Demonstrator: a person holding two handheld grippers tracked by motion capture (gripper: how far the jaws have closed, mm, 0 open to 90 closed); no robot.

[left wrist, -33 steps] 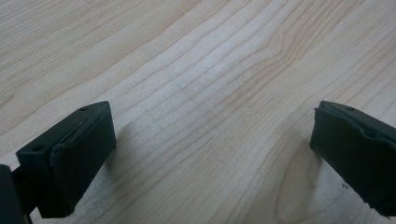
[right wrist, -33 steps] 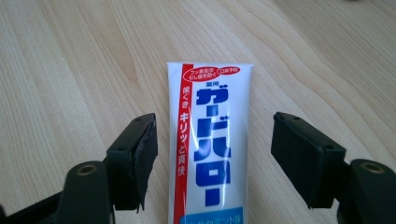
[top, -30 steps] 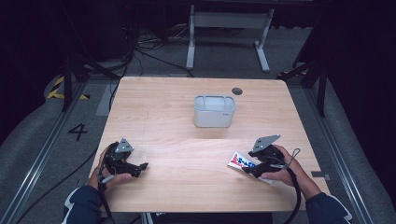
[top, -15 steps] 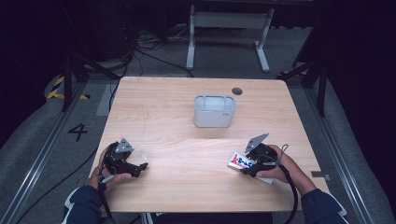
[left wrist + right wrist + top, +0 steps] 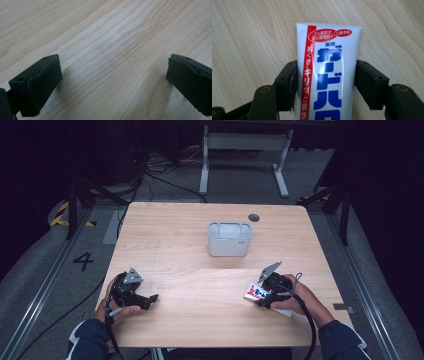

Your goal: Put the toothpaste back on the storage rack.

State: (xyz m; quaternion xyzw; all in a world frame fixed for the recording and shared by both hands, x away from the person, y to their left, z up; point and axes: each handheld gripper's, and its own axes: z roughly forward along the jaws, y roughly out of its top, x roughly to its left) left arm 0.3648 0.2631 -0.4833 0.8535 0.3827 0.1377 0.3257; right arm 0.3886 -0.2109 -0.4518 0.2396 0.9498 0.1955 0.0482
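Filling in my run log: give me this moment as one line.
right gripper: jaws just been closing, pads against toothpaste tube | tube: flat on table | left gripper: open, empty | bin: mid-table

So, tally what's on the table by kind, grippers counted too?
Toothpaste tube: 1
Grey container: 1
Handheld grippers: 2, the left gripper and the right gripper
Total: 4
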